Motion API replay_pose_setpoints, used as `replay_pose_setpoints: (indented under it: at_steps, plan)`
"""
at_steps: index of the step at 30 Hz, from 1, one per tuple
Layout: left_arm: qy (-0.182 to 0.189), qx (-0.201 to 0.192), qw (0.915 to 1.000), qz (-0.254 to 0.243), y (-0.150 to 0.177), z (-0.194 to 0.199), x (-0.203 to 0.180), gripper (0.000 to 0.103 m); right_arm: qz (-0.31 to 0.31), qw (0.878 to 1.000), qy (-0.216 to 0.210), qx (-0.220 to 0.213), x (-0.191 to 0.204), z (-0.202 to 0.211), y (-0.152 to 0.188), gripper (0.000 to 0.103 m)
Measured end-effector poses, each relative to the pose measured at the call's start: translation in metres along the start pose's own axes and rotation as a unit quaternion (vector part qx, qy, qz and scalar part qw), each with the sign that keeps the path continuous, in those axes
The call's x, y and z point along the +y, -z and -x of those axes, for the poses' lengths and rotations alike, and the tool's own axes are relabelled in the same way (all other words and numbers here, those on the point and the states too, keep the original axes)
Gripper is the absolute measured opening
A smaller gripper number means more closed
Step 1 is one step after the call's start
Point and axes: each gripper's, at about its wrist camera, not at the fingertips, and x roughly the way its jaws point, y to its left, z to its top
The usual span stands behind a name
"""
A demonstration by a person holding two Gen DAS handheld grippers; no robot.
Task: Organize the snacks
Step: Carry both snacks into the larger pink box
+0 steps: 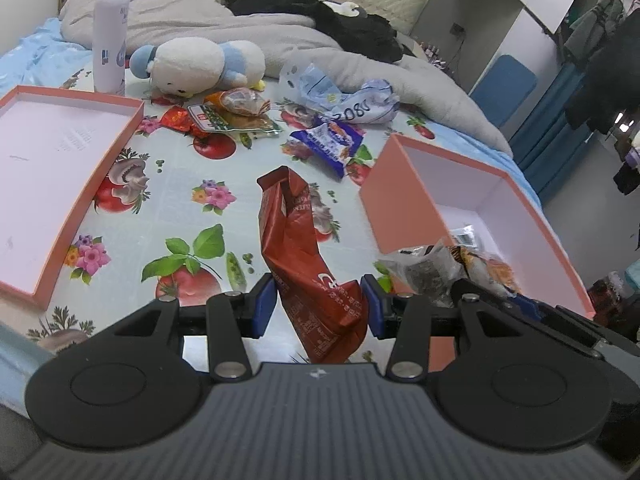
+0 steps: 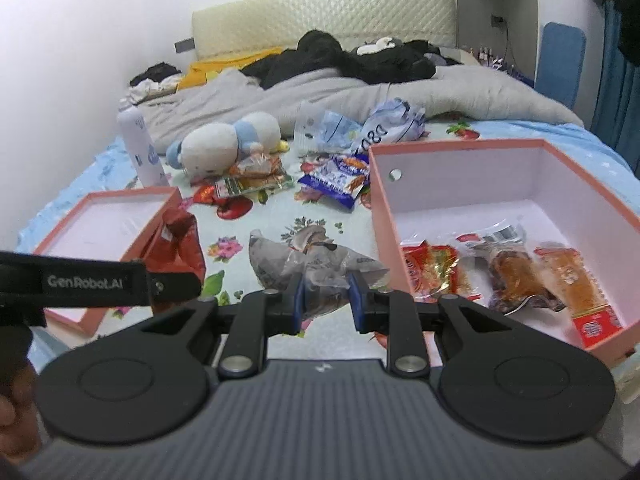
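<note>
My left gripper [image 1: 319, 304] is shut on a long red snack packet [image 1: 298, 236], held above the flowered cloth; the packet also shows in the right wrist view [image 2: 178, 246]. My right gripper [image 2: 325, 298] is shut on a clear snack bag with dark contents [image 2: 308, 264], just left of the deep pink box [image 2: 500, 160]. The same bag shows in the left wrist view [image 1: 424, 270] beside that box [image 1: 400, 200]. The box holds several snack packets [image 2: 512, 268]. More snacks lie further back: a blue packet [image 2: 338, 178], a green-white packet [image 2: 248, 184] and a red candy [image 1: 176, 118].
A shallow pink lid [image 1: 52, 160] lies at the left. A plush toy [image 1: 200, 64], a white spray can [image 1: 110, 40], crumpled plastic bags [image 1: 348, 98] and a grey duvet [image 1: 248, 28] lie behind the snacks. The cloth's right edge runs past the deep box.
</note>
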Motion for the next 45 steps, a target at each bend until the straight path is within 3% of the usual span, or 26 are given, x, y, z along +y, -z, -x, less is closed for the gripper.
replay_pose_setpoints:
  at_steps: [13, 22, 37, 45]
  plan:
    - [0.034, -0.023, 0.9990, -0.018, 0.014, 0.046, -0.044, 0.051, -0.017, 0.999, 0.025, -0.024, -0.027, 0.059, 0.000, 0.026]
    - [0.061, -0.022, 0.9976, -0.024, 0.021, 0.050, -0.075, 0.051, -0.027, 0.998, 0.045, -0.032, -0.049, 0.086, 0.009, 0.026]
    - [0.091, -0.007, 0.9932, -0.072, -0.011, -0.019, -0.135, 0.051, -0.068, 0.992, 0.091, -0.059, -0.112, 0.057, -0.010, 0.025]
    - [0.098, 0.011, 0.9892, -0.108, -0.027, -0.077, -0.176, 0.051, -0.081, 0.991, 0.098, -0.040, -0.155, 0.015, -0.021, 0.025]
